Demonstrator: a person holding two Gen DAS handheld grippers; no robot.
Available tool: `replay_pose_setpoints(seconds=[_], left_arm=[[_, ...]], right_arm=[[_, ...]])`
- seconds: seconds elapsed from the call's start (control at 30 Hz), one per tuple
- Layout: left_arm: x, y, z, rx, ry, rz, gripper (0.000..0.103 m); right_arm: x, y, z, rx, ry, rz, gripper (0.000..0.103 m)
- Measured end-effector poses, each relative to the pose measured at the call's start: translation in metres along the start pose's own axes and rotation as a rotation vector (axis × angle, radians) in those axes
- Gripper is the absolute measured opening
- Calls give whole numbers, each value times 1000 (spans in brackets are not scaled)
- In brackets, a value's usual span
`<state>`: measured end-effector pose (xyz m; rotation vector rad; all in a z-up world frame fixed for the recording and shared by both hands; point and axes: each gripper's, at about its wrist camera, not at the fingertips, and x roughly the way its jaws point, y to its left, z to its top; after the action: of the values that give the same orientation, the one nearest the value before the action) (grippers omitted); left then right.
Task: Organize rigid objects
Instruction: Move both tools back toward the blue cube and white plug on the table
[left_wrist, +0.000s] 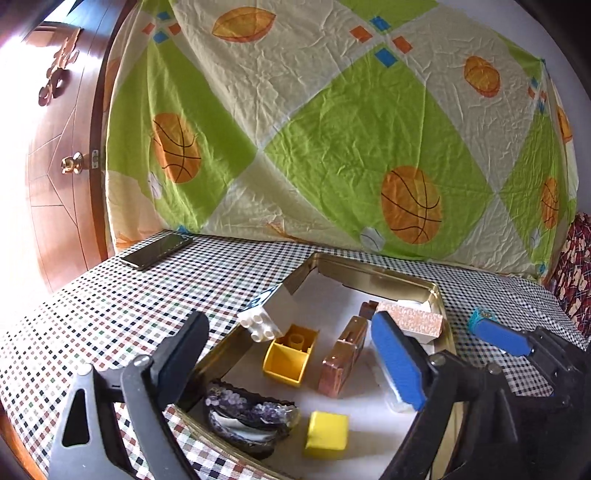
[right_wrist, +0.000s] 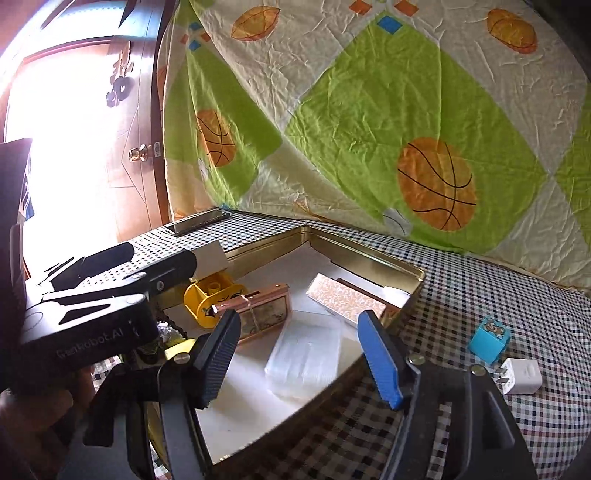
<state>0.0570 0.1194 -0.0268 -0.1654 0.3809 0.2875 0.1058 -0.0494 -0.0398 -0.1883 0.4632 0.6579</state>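
Two grippers, left (left_wrist: 295, 354) and right (right_wrist: 301, 356), hover with fingers spread, empty, over the tin (right_wrist: 369, 254) holding the blocks; the white block (left_wrist: 269, 314) tilted on its rim could topple out.

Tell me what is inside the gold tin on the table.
In the gold tin: yellow block, yellow cube, copper box, patterned box, clear case, purple sequin purse. The near corner is hidden by the fingers.
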Motion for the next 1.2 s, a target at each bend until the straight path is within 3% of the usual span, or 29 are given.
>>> replay_pose_setpoints(seconds=[0.1,0.33,0.47,0.6,0.87,1.03,1.17,1.2], left_arm=[[-9,-17,3,8,-20,-37,102],[-11,-85,7,84,17,-182,103],[1,-125,12,130,14,-165,103],[26,-156,20,127,77,-157,103],[84,-195,24,132,199,-115,103],[100,-208,17,156,230,-115,103],[105,-214,15,151,242,-135,103],[105,-216,15,155,237,-137,103]], right_arm=[[-16,-30,-3,17,-11,-60,68],[-26,-128,-11,165,66,-259,69],[-11,-172,-21,231,152,-324,69],[7,-194,-27,275,222,-305,69],[34,-200,-28,259,302,-261,69],[47,-205,-34,275,371,-213,64],[42,-209,-34,254,366,-248,63],[41,-213,-36,256,369,-267,49]])
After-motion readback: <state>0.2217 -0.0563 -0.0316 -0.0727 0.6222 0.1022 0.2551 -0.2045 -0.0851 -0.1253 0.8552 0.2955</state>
